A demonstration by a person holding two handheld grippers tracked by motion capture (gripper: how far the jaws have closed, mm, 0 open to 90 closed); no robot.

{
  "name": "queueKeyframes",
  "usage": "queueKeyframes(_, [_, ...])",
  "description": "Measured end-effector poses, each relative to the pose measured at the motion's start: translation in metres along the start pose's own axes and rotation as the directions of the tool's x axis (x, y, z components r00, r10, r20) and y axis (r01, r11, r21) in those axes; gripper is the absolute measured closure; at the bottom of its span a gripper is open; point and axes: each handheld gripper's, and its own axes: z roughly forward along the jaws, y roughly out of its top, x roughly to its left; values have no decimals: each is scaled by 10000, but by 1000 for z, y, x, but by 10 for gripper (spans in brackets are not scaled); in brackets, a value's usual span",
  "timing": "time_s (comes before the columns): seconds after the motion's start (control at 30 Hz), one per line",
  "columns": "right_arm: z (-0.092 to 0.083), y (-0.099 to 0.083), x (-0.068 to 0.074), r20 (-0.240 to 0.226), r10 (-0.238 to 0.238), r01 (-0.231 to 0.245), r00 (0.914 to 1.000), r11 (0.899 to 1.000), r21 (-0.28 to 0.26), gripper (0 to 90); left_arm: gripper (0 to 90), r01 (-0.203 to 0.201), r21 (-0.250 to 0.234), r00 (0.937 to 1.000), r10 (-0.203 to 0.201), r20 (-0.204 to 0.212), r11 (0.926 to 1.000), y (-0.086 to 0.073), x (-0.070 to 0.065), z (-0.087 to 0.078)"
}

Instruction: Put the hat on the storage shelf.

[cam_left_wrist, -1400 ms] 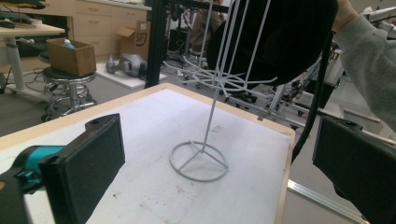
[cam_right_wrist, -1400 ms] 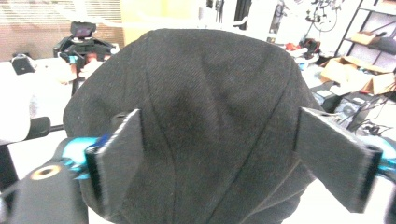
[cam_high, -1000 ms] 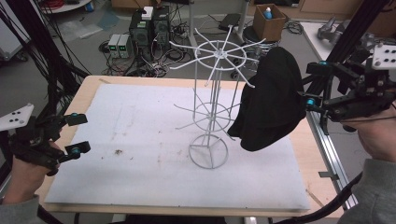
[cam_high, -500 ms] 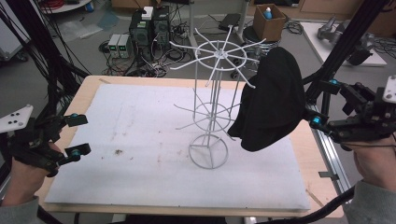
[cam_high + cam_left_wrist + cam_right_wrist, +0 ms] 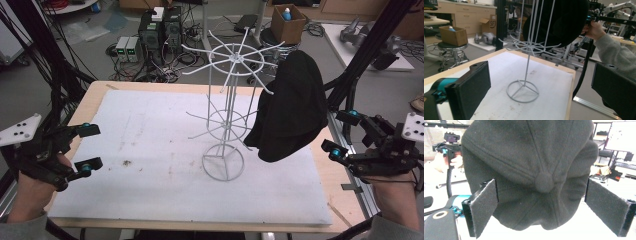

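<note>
A workshop floor strewn with cables and electronics boxes lies beyond the tabletop [image 5: 95,97], whose wooden top is covered almost to its edges by a white mat [image 5: 150,165]. A cardboard box [image 5: 288,22] sits on a stool past the far edge.

A white wire rack [image 5: 227,117] stands on the mat, a little right of the middle, with a ring base, a thin central post and two tiers of spokes. A black cap [image 5: 290,107] hangs from the upper tier on the rack's right side, drooping toward the right edge of the tabletop; its lower part hangs clear above the mat.

The left claw [image 5: 87,147] is held near the left edge of the tabletop, toward the near corner, with its jaws apart and nothing between them. In the left gripper view the rack's base shows between the two spread jaws, well ahead of them.

The right claw [image 5: 342,134] is held off the right edge of the tabletop, pointing at the cap, jaws apart and holding nothing. In the right gripper view the cap's crown with its top button sits between the two spread jaws, close in front; whether the pads touch the fabric cannot be told.
</note>
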Motion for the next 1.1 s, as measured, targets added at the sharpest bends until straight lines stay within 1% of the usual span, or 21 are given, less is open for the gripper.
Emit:
queueKeyframes(0.03, [-1,-2,0,68,84,-84,9999,10000,48,109,26,10,12,10000,-10,-6,10000,-1,-3,1])
queueKeyframes(0.07, [-2,-3,0,96,37,-37,9999,10000,3,109,26,9,17,10000,-9,-32,10000,-2,-6,1])
queueKeyframes(0.1, [-3,-5,1,103,73,-74,9999,9999,95,109,26,-7,17,10000,7,-49,10000,-3,-8,1])
queueKeyframes(0.17, [-3,-9,2,267,56,-61,9996,9998,173,109,26,-97,-8,9997,97,-209,10000,-6,-14,1])
queueKeyframes(0.23, [-3,-15,4,305,108,-117,9995,9995,300,109,26,-144,83,9987,148,-493,9999,-9,-17,1])
queueKeyframes(0.3, [-1,-22,4,281,-37,30,9996,9996,264,109,26,-132,124,9975,140,-690,9998,-13,-20,1])
queueKeyframes(0.37, [1,-30,7,397,-58,42,9992,9991,413,109,26,-134,122,9965,143,-821,9998,-15,-21,0])
queueKeyframes(0.4, [2,-34,8,493,-26,1,9988,9988,498,109,26,-116,109,9961,125,-869,9999,-16,-22,-1])
queueKeyframes(0.43, [4,-39,9,531,-57,34,9986,9991,434,109,26,-83,110,9960,92,-893,9999,-18,-22,-2])
queueKeyframes(0.5, [6,-50,11,573,86,-102,9983,9996,277,109,26,-13,113,9954,23,-957,9999,-20,-22,-3])
queueKeyframes(0.57, [10,-62,12,807,143,-173,9966,9992,364,109,26,-27,125,9941,40,-1079,9999,-21,-21,-4])
queueKeyframes(0.67, [16,-78,11,722,505,-534,9961,9978,384,109,26,-63,152,9931,80,-1169,9999,-23,-19,-5])
queueKeyframes(0.77, [22,-90,7,814,648,-686,9946,9966,450,109,26,-119,158,9918,139,-1268,9998,-25,-17,-6])
queueKeyframes(0.83, [25,-96,4,874,703,-746,9937,9962,459,109,26,-88,131,9913,105,-1313,9999,-26,-15,-5])
queueKeyframes(0.9, [29,-98,1,907,808,-876,9926,9933,747,109,26,-60,137,9919,77,-1268,9999,-27,-13,-4])
queueKeyframes(0.93, [30,-98,1,897,791,-868,9928,9925,855,109,26,-60,188,9914,84,-1303,9998,-28,-12,-4])
queueKeyframes(1.0, [32,-99,2,714,722,-780,9948,9935,833,109,26,-32,262,9909,67,-1346,9997,-29,-10,-3])
queueKeyframes(1.1, [32,-101,3,701,789,-843,9944,9935,765,109,26,54,262,9905,-18,-1375,9996,-31,-9,-2])
